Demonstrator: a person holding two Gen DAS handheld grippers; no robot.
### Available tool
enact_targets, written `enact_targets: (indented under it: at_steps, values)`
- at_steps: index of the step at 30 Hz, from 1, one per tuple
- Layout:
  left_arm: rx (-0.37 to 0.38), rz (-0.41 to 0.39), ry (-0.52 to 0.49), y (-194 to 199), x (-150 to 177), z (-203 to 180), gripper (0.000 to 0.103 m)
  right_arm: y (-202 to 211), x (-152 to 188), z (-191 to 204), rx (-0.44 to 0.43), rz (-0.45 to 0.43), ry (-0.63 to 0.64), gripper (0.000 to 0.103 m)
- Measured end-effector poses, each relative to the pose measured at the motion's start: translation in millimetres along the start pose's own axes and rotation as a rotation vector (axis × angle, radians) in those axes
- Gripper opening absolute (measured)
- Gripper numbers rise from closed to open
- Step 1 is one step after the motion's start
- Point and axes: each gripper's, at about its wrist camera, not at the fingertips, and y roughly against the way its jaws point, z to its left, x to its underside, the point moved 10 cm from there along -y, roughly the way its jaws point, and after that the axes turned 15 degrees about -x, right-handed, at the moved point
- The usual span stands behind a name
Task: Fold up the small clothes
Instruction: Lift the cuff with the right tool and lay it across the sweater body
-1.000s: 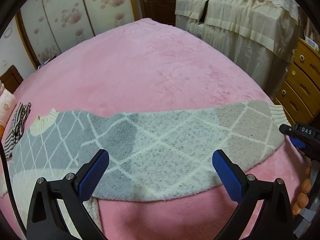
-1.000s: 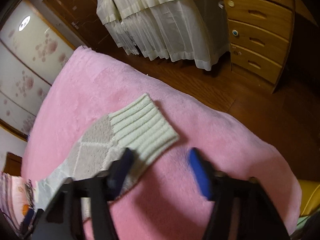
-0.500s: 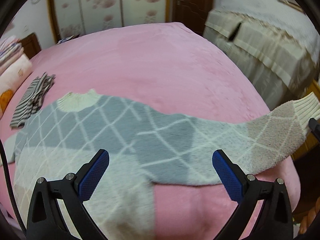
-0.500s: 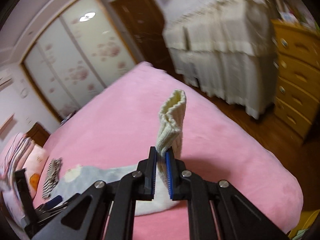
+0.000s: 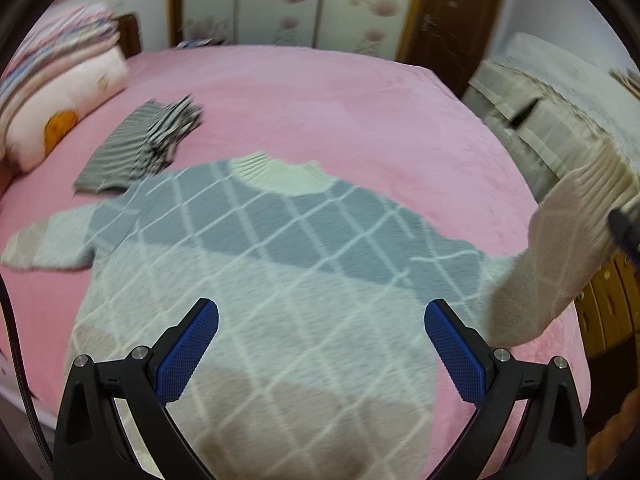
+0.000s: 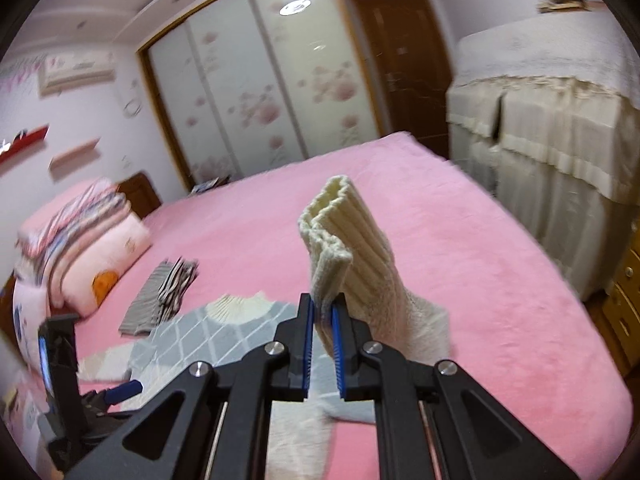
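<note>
A small grey, white and beige knit sweater [image 5: 256, 280] with a diamond pattern lies spread on the pink bed [image 5: 320, 112]. My right gripper [image 6: 322, 320] is shut on the cream ribbed cuff [image 6: 348, 232] of its right sleeve, which is lifted off the bed and stands up above the jaws. In the left wrist view that raised sleeve [image 5: 560, 248] arcs up at the right edge. My left gripper [image 5: 320, 344] hovers open over the sweater's lower body, its blue pads [image 5: 188, 352] wide apart with nothing gripped between them.
A folded striped garment [image 5: 140, 148] lies on the bed beyond the sweater's left shoulder. Stacked pillows and quilts [image 5: 52, 96] sit at the bed's left end. A cloth-covered cabinet [image 6: 552, 120] and a wooden dresser [image 5: 612, 312] stand to the right.
My right gripper shut on the sleeve cuff and lifted it off the bed, carrying it inward. My left gripper swung from over the sleeve to over the sweater's body, staying open.
</note>
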Motion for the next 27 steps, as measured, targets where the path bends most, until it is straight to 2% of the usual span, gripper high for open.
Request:
enact_targets:
  at_steps: [3,7,13,16,20,23,24,27]
  values:
    - [-0.01,0.02,0.056,-13,4,29,0.102,-35,24,28,-0.034,0.065,0.021,0.009]
    - [-0.039,0.039,0.077,-35,12,56,0.102,-84,69,55,-0.074,0.177,0.04,0.009]
    - [-0.072,0.095,0.116,-67,24,85,0.102,-149,140,70,-0.079,0.348,0.048,0.009]
    - [-0.083,0.116,0.123,-80,28,94,0.102,-167,159,75,-0.072,0.387,0.055,0.009]
    - [-0.079,0.132,0.128,-89,31,99,0.102,-181,167,78,-0.058,0.409,0.06,0.009]
    - [-0.063,0.151,0.133,-94,33,99,0.102,-191,181,80,-0.081,0.481,0.033,0.019]
    - [-0.055,0.154,0.134,-95,34,98,0.102,-193,188,83,-0.109,0.512,0.019,0.026]
    - [-0.049,0.161,0.129,-98,35,97,0.102,-187,194,87,-0.129,0.529,0.021,0.03]
